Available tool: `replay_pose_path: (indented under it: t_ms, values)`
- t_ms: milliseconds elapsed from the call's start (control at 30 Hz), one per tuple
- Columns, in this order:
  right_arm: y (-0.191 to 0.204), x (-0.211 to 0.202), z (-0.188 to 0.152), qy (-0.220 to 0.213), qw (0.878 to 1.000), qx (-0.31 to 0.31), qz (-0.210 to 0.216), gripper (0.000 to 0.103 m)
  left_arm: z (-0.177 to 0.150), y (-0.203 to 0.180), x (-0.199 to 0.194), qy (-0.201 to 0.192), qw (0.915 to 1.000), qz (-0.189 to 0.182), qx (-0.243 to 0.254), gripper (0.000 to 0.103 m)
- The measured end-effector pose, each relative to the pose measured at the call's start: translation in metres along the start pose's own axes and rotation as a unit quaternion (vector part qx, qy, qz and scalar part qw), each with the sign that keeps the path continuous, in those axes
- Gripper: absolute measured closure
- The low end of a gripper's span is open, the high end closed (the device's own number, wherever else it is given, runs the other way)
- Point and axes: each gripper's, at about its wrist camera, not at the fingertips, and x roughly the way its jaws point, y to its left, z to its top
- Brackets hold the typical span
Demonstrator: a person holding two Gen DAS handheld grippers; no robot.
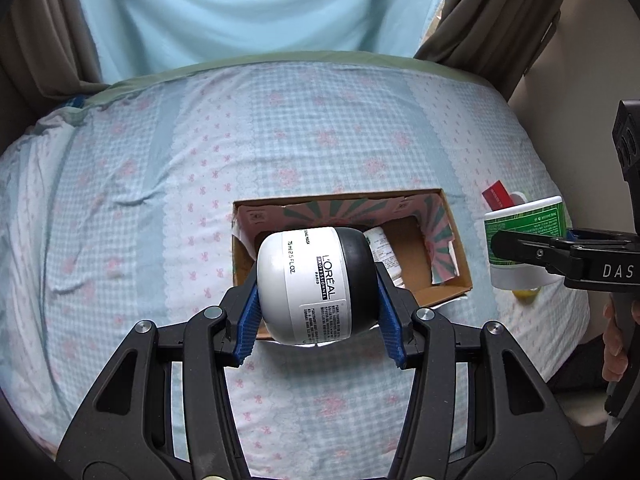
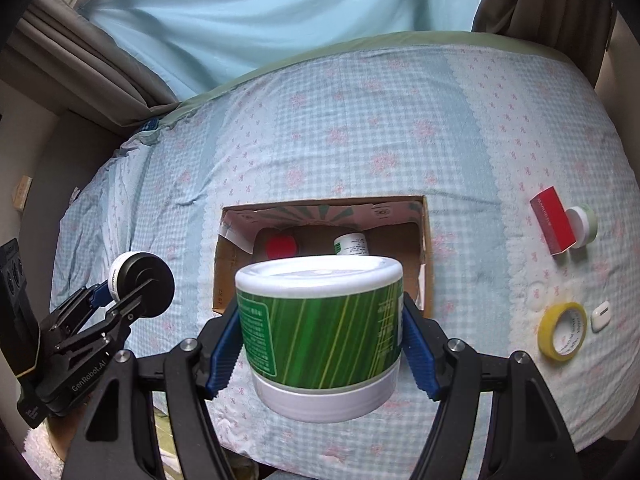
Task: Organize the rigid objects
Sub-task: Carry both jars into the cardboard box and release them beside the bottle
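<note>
The jar (image 1: 316, 286) is glossy white plastic with a matt black lid. The tub (image 2: 320, 332) is smooth plastic under a shiny green label. The box (image 2: 424, 256) is plain cardboard. The bedsheet (image 2: 360, 140) is soft, wrinkled cloth.

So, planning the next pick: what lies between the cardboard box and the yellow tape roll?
Only bare checked bedsheet between the cardboard box and the yellow tape roll, seen in the right wrist view.
</note>
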Motion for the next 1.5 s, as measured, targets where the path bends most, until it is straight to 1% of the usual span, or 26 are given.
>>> replay_pose_path:
  t_ms: [100,200,333,500,767,1000,1133,1200,1300,1333,1367,1400,1433,1467,1500]
  values:
    - [0.012,0.023,0.0,0.016,1.0,0.007,-0.003,0.036,-0.002,0.014,0.018,0.016,0.9999,-0.006,0.0,0.056]
    - [0.022,0.046,0.002,0.029,1.0,0.011,-0.004,0.036,-0.004,0.027,0.039,0.031,0.9994,-0.009,-0.013,0.056]
    - [0.027,0.078,0.006,0.048,0.999,0.015,0.0,0.036,-0.006,0.038,0.068,0.051,0.9984,-0.009,-0.022,0.056]
    - [0.03,0.118,0.011,0.07,0.997,0.01,-0.009,0.036,-0.009,0.039,0.111,0.079,0.9966,-0.019,-0.015,0.056]
    - [0.013,0.175,0.023,0.103,0.994,0.012,-0.023,0.036,-0.018,0.035,0.173,0.12,0.9925,-0.021,-0.006,0.056]
    - [0.003,0.199,0.033,0.111,0.994,0.011,-0.015,0.036,-0.026,0.024,0.201,0.146,0.989,-0.017,0.017,0.056]
    - [0.001,0.208,0.042,0.112,0.994,0.012,0.005,0.036,-0.025,0.017,0.213,0.158,0.9865,-0.009,0.044,0.056]
    - [0.001,0.212,0.048,0.116,0.993,0.008,0.006,0.036,-0.023,0.015,0.216,0.162,0.9856,-0.011,0.048,0.056]
    - [0.0,0.216,0.054,0.119,0.993,0.009,0.001,0.035,-0.018,0.015,0.219,0.171,0.9842,-0.026,0.04,0.056]
    - [-0.001,0.218,0.056,0.119,0.993,0.012,-0.001,0.035,-0.017,0.015,0.218,0.172,0.9839,-0.032,0.037,0.052]
    - [-0.003,0.218,0.058,0.12,0.993,0.017,-0.001,0.035,-0.016,0.014,0.218,0.174,0.9834,-0.038,0.035,0.03]
    - [-0.005,0.217,0.059,0.119,0.993,0.024,0.002,0.035,-0.015,0.014,0.218,0.178,0.9827,-0.04,0.033,0.01]
    - [-0.007,0.216,0.061,0.116,0.993,0.032,0.009,0.032,-0.014,0.014,0.217,0.176,0.9831,-0.039,0.031,0.0]
    - [-0.009,0.215,0.063,0.114,0.993,0.036,0.018,0.026,-0.013,0.014,0.216,0.175,0.9833,-0.04,0.029,0.0]
    - [-0.009,0.213,0.064,0.113,0.993,0.034,0.019,0.006,-0.014,0.014,0.216,0.176,0.9831,-0.041,0.026,0.0]
